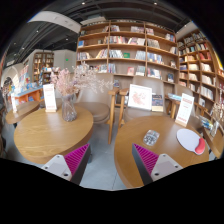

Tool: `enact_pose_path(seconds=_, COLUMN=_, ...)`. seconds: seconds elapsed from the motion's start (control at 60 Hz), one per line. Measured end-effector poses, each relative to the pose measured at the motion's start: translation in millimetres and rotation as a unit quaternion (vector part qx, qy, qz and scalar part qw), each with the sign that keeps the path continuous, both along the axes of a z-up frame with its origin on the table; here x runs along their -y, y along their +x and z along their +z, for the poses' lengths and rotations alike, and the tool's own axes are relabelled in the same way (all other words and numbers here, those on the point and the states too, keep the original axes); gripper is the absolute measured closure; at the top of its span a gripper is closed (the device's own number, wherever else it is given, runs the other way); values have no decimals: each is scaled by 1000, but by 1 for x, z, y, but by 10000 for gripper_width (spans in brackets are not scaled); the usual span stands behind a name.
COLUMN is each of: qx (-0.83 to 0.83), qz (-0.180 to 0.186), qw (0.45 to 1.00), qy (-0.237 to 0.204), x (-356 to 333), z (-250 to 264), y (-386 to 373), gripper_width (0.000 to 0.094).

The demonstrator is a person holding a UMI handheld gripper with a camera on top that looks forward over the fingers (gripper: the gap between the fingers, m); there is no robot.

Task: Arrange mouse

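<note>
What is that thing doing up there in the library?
A person holds the tool high over two round wooden tables. Its fingers are open and hold nothing. On the right table lie a small dark object, perhaps the mouse, and a white plate. A vase stands on the left table. Bookshelves stand behind.

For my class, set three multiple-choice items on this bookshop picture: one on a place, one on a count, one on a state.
1. Where does the vase of flowers stand?
A. on the left round table
B. on the floor
C. on a bookshelf

2. How many round wooden tables lie ahead of the fingers?
A. one
B. two
C. four

3. How is the gripper?
A. shut on a book
B. shut on nothing
C. open, holding nothing

Answers: 1 A, the vase rises from that tabletop; 2 B, left table and right table; 3 C, a wide gap separates the pads.
</note>
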State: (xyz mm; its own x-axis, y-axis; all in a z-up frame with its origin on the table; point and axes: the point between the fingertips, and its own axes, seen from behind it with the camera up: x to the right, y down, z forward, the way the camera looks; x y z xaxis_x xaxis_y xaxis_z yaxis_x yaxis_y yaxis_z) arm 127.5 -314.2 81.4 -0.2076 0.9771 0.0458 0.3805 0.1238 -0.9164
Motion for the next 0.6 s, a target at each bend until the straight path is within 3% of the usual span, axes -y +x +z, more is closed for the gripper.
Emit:
enact_pose_path(seconds=0.383, qx=35, qz=-93, qw=995, qy=12, x=-104, z=-24, y=-36, gripper_width=82)
enact_pose_path(seconds=0.6, qx=64, qz=-112, qw=992, qy=14, x=-132, z=-50, y=-50, gripper_width=81)
